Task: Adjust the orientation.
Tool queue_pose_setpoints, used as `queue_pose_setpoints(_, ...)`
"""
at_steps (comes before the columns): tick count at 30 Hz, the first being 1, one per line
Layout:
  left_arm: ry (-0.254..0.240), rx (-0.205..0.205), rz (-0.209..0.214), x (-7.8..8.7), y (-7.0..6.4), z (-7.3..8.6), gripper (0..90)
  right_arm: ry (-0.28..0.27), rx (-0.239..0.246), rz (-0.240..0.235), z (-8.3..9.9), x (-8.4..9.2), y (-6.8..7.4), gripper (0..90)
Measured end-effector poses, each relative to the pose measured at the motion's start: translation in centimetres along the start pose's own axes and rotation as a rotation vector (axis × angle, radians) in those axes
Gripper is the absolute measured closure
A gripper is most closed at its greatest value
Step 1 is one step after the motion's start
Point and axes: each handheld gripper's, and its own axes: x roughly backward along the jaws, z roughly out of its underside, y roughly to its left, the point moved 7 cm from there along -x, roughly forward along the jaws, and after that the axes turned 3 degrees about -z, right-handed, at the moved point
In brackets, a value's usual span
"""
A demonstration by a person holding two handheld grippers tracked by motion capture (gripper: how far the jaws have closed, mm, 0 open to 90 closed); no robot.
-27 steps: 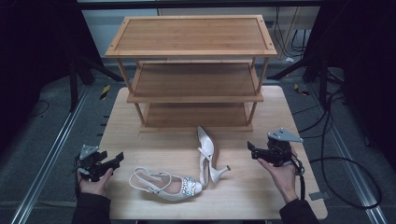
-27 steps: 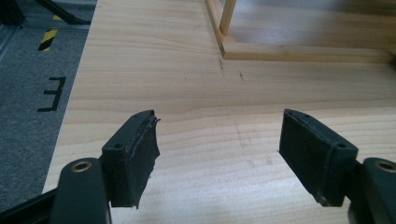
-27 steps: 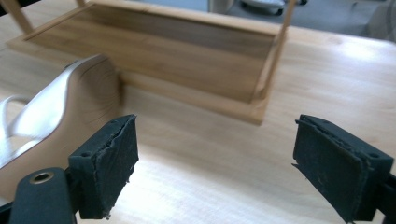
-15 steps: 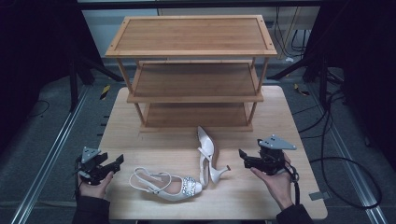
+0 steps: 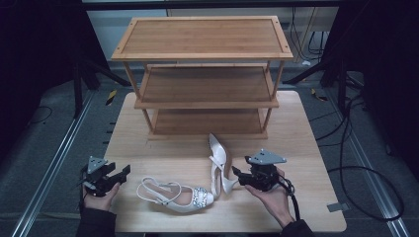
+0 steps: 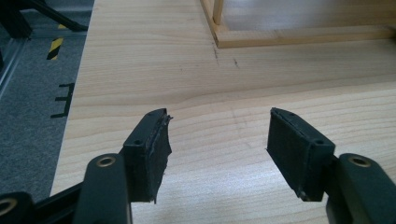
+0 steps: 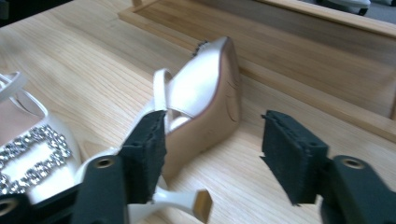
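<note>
High view: right gripper (image 5: 236, 174), jaws apart, sits just beside the heel of a white slingback shoe lying on its side (image 5: 217, 163). Left gripper (image 5: 123, 171), jaws apart, hovers over bare table (image 5: 306, 148), near the jewelled white shoe (image 5: 175, 195).

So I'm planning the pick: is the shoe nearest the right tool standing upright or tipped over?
Tipped over. The shoe lies on its side, tan sole facing the right tool, heel pointing sideways along the table.
</note>
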Motion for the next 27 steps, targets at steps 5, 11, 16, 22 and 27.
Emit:
queue_pose_setpoints(5, 0.013, -0.008, 0.007, -0.2, -0.1, 0.3, 39.6, 0.002, 0.022, -0.016, -0.6, -1.4, 1.3, 49.3)
queue_pose_setpoints(11, 0.016, -0.014, 0.017, -0.4, -0.1, 0.3, 41.1, 0.020, 0.047, -0.025, -1.6, -3.7, 2.9, 56.0)
queue_pose_setpoints(16, 0.017, -0.023, 0.025, -0.5, -0.4, 0.4, 42.0, 0.063, 0.064, -0.007, -1.4, -5.6, 3.5, 63.0)
queue_pose_setpoints(22, 0.021, -0.021, 0.021, -0.6, -0.3, 0.4, 42.9, 0.116, 0.097, 0.034, -0.8, -6.7, 3.4, 72.2)
queue_pose_setpoints(27, 0.023, -0.019, 0.020, -0.7, -0.3, 0.4, 43.4, 0.121, 0.098, 0.027, -0.8, -6.6, 3.5, 81.7)
